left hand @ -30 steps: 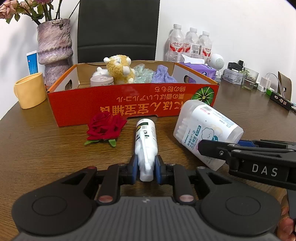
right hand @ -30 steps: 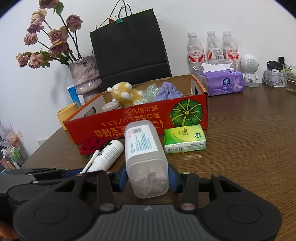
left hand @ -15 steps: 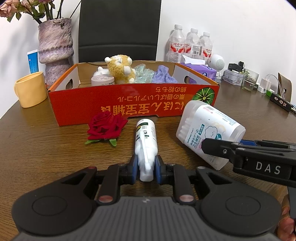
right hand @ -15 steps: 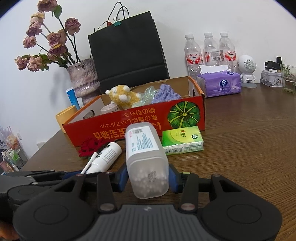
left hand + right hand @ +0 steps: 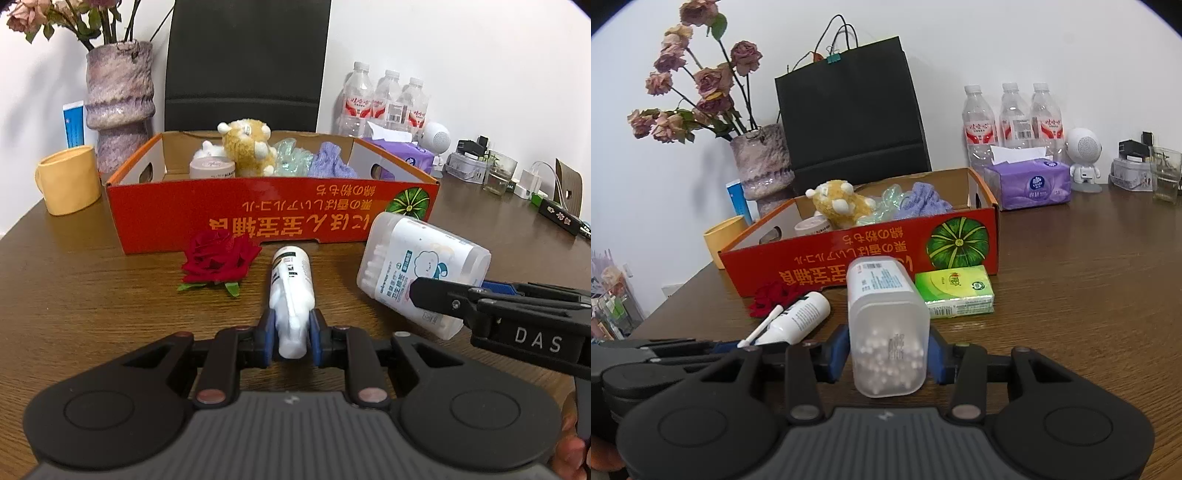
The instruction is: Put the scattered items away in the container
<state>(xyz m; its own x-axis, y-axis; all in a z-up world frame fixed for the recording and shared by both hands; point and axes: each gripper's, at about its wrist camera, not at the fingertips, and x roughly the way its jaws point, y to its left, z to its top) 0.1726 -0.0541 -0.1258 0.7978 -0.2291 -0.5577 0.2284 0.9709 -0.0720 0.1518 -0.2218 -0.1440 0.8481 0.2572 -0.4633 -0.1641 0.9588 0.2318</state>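
Note:
My left gripper is shut on the nozzle end of a white bottle, which points away toward the red cardboard box. A red rose lies on the table just left of the bottle. My right gripper is shut on a frosted cotton-swab container; in the left wrist view this container sits tilted at the right. A green tissue pack lies in front of the box's right end. Inside the box are a plush toy, a jar and cloths.
A yellow mug and a vase of dried flowers stand left of the box, a black paper bag behind it. Water bottles, a purple tissue pack and small gadgets line the back right.

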